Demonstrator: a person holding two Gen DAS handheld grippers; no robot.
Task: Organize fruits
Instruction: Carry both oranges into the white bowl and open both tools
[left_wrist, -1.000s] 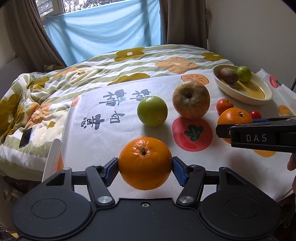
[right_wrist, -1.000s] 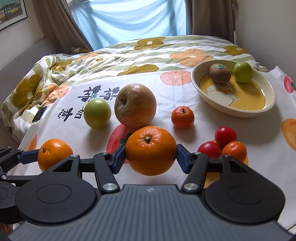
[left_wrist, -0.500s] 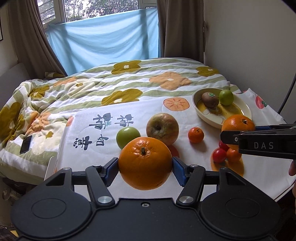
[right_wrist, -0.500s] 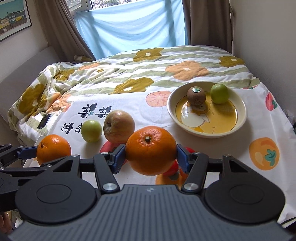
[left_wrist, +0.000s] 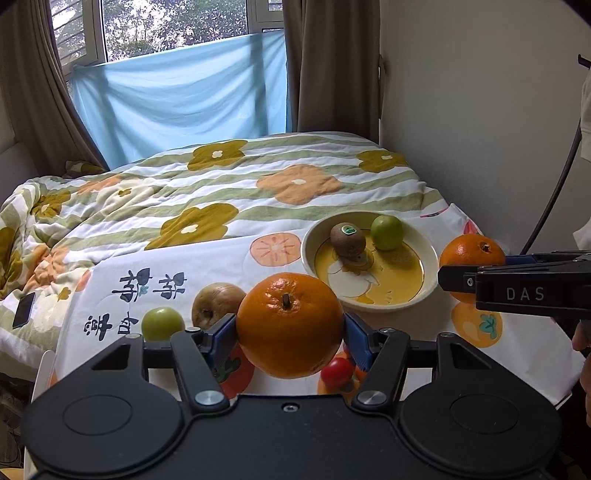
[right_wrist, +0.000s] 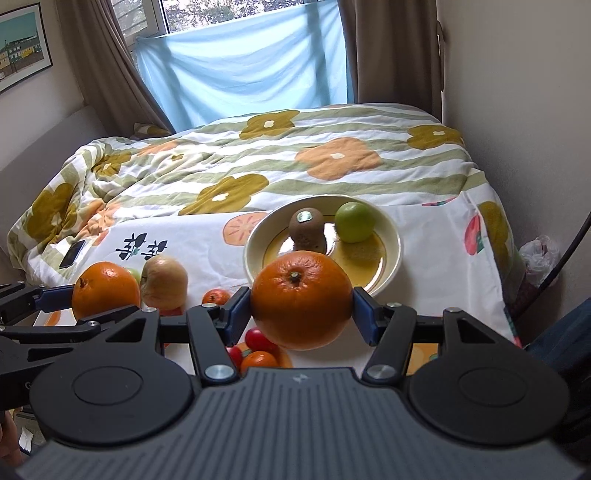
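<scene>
The left claw (left_wrist: 290, 326) is clamped on a round orange (left_wrist: 290, 325), stem end facing the camera, held above the fruit-printed white cloth (left_wrist: 229, 266). The right claw (right_wrist: 301, 301) grips a second round orange (right_wrist: 301, 300), stem up and toward the camera, just before the cream bowl (right_wrist: 391, 236) that holds a brown kiwi (right_wrist: 307, 229) and a green fruit (right_wrist: 354, 221).

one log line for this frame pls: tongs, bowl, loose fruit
left tongs: shut on orange | right tongs: shut on second orange, raised | bowl: kiwi, green fruit | cloth: apple
</scene>
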